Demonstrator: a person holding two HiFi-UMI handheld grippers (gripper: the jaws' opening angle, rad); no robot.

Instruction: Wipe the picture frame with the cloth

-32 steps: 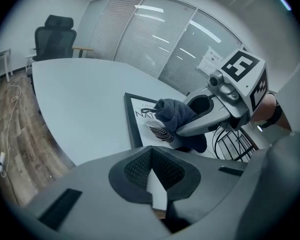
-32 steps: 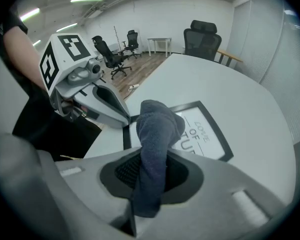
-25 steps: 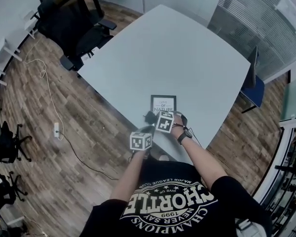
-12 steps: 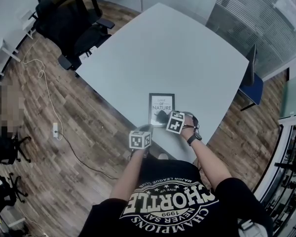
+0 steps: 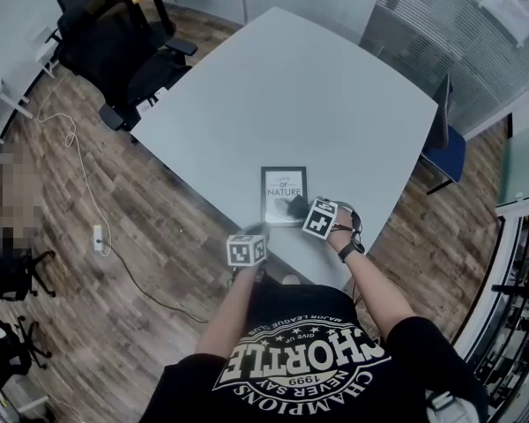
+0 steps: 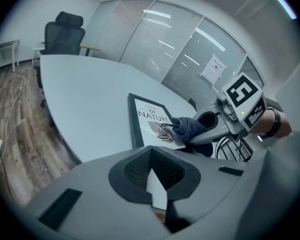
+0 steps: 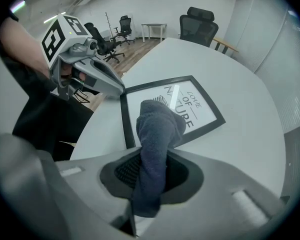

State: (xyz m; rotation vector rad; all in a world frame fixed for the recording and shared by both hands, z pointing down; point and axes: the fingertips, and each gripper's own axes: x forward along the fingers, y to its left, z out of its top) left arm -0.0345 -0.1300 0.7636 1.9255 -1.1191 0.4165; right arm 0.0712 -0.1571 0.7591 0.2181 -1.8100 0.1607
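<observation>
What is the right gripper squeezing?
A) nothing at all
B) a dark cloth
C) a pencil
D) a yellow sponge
B: in the right gripper view, the right gripper has its jaws clamped on a dark cloth, which sticks out over the picture frame.
</observation>
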